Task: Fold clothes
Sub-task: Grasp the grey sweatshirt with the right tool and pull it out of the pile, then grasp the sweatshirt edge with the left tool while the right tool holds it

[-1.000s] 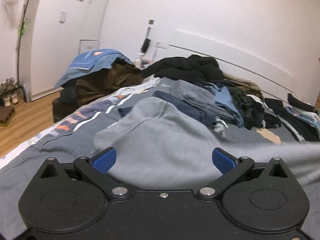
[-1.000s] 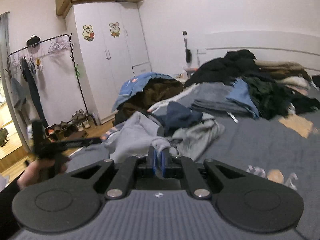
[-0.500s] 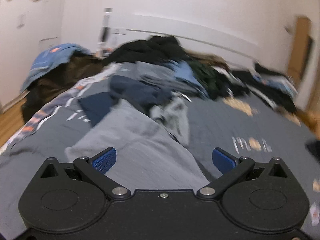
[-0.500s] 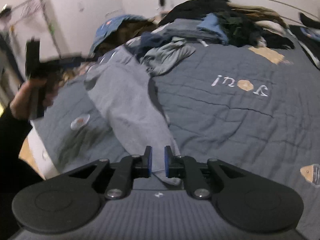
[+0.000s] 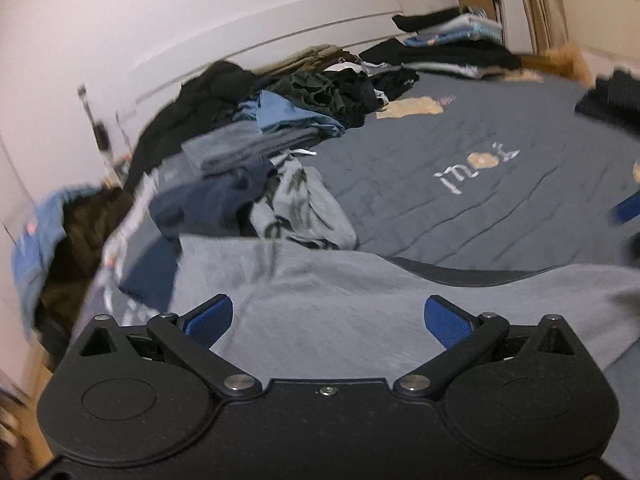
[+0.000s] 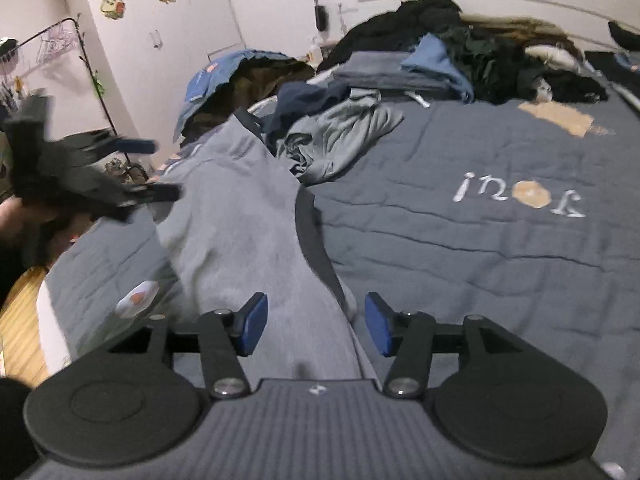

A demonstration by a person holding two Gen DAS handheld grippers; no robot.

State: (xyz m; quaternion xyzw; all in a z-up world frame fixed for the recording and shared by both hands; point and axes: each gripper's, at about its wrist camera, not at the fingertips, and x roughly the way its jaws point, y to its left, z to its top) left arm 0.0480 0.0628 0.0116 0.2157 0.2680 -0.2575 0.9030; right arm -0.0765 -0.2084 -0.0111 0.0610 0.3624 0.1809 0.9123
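Your right gripper (image 6: 316, 324) has its jaws spread apart, released, with the grey garment (image 6: 248, 232) lying between the blue pads (image 6: 253, 323) at 6 o'clock, untouched by either. Your left gripper (image 5: 328, 320) is also released, jaws wide, the same grey garment (image 5: 340, 300) stretched flat just under it. The garment runs across the dark quilt (image 6: 460, 248) toward 11 o'clock, where your left gripper appears blurred at 9 o'clock in the right view. Beyond, at 12 o'clock, a crumpled grey-green top (image 6: 340, 136) lies before the heap of unfolded clothes (image 6: 460, 52) by the headboard.
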